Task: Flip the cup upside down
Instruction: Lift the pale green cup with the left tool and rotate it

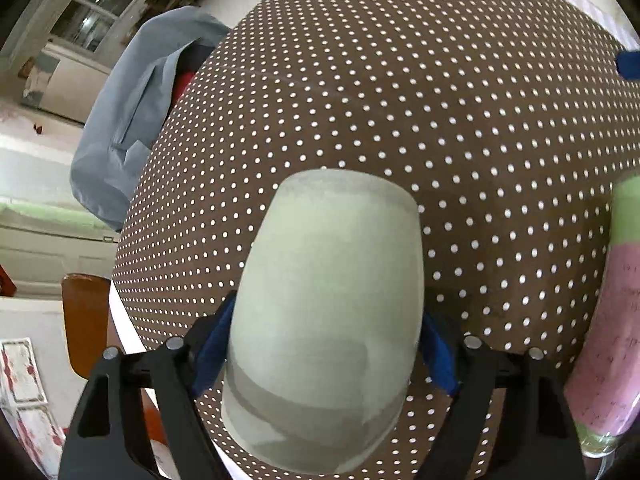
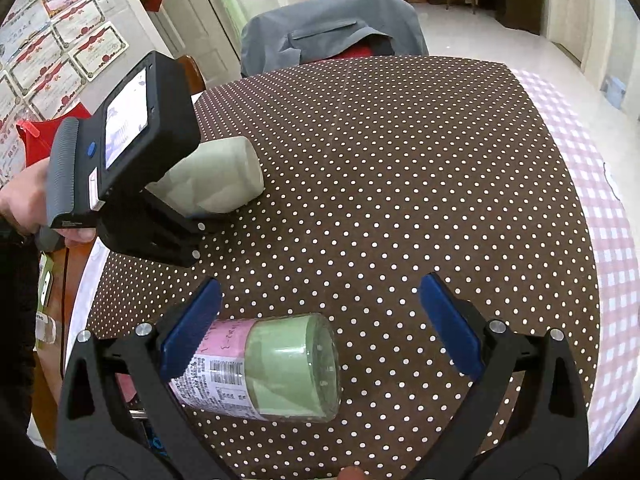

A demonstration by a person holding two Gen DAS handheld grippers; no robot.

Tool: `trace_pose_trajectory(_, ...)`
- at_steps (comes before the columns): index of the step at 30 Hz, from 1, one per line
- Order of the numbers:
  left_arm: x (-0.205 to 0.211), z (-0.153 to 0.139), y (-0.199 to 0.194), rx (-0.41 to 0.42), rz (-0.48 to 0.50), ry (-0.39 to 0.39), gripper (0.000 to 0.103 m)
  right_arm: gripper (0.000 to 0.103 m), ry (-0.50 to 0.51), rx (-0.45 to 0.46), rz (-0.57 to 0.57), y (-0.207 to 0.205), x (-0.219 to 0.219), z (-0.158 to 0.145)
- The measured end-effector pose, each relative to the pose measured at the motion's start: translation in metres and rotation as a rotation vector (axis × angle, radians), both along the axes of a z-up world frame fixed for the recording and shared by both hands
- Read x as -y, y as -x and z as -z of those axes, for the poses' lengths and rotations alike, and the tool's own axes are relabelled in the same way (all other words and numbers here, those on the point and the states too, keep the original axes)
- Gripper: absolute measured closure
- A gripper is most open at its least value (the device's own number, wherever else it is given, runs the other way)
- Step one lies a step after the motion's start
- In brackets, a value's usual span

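A pale green cup (image 1: 328,312) is held between the blue pads of my left gripper (image 1: 324,344), which is shut on it, tilted, just above the brown polka-dot tablecloth (image 1: 400,100). Its flat bottom faces away from the camera. The right wrist view shows the same cup (image 2: 212,184) tilted in the left gripper's jaws (image 2: 168,220) near the table's left edge. My right gripper (image 2: 320,328) is open; a glass jar (image 2: 272,368) with pink and green paper inside lies on its side next to the left finger (image 2: 192,328).
The jar also shows at the right edge of the left wrist view (image 1: 608,320). A chair draped with a grey-blue jacket (image 2: 332,36) stands at the table's far side. A pink checked cloth (image 2: 612,240) covers the table's right part. A wooden chair (image 1: 84,320) is at the left.
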State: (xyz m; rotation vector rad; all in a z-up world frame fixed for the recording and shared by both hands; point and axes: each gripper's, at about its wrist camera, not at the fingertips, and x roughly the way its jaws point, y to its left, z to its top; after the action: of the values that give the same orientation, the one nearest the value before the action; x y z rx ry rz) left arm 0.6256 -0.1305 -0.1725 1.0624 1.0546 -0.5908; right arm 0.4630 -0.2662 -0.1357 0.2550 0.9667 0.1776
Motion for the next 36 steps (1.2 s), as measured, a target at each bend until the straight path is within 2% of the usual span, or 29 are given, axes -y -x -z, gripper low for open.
trace_pose_trajectory(6, -0.008, -0.013, 0.005, -0.004, -0.086, 0.091, 0.024, 0.006, -0.009, 0.008, 0.024, 0.010, 0.005, -0.003)
trace_pose_trajectory(13, -0.022, -0.033, 0.027, 0.025, -0.161, 0.148, 0.024, 0.006, -0.022, 0.030, 0.046, 0.030, 0.009, -0.012)
trace_pose_trajectory(19, -0.040, -0.067, 0.053, 0.070, -0.229, 0.209, 0.024, 0.006, -0.032, 0.053, 0.058, 0.051, 0.007, -0.026)
trace_pose_trajectory(25, -0.054, -0.106, 0.100, 0.139, -0.278, 0.279, 0.024, 0.006, -0.034, 0.105, 0.070, 0.088, 0.008, -0.049)
trace_pose_trajectory(34, -0.073, -0.166, 0.202, 0.240, -0.319, 0.397, 0.024, 0.006, -0.039, 0.195, 0.079, 0.165, 0.003, -0.085)
trace_pose_trajectory(36, -0.077, -0.170, 0.207, 0.248, -0.325, 0.422, 0.024, 0.006, -0.041, 0.216, 0.079, 0.183, 0.000, -0.091)
